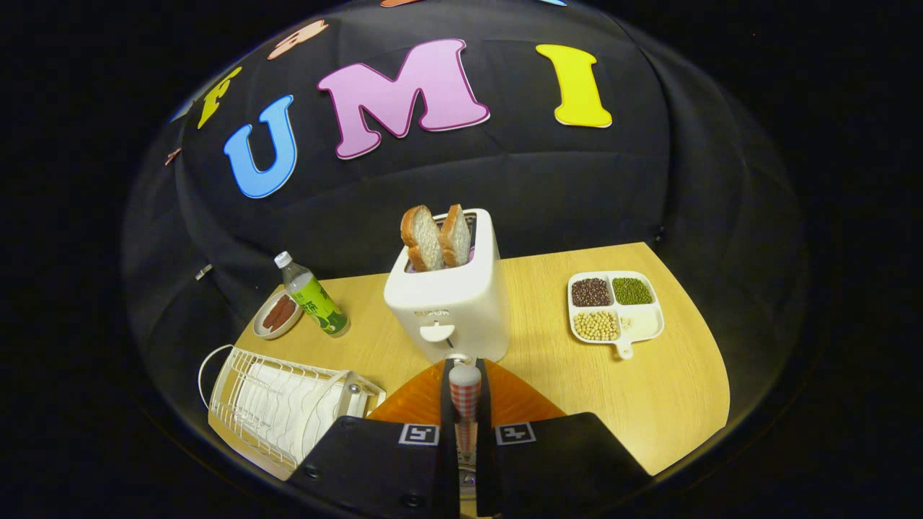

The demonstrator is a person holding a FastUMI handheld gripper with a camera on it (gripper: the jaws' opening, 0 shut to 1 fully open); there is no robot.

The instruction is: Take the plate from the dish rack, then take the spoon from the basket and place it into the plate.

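Observation:
My gripper is shut on a spoon with a red-and-white checked handle, which stands upright between the two fingers. The spoon's lower end runs down between the fingers and is mostly hidden. Directly under the fingers and the spoon lies an orange plate on the wooden table. To the left of the fingers sits the white wire dish rack, with a small white basket at its near right end.
Just beyond the fingertips stands a white toaster with two bread slices. A green-labelled bottle and a small dish of sausages are at the back left. A divided tray of beans lies to the right.

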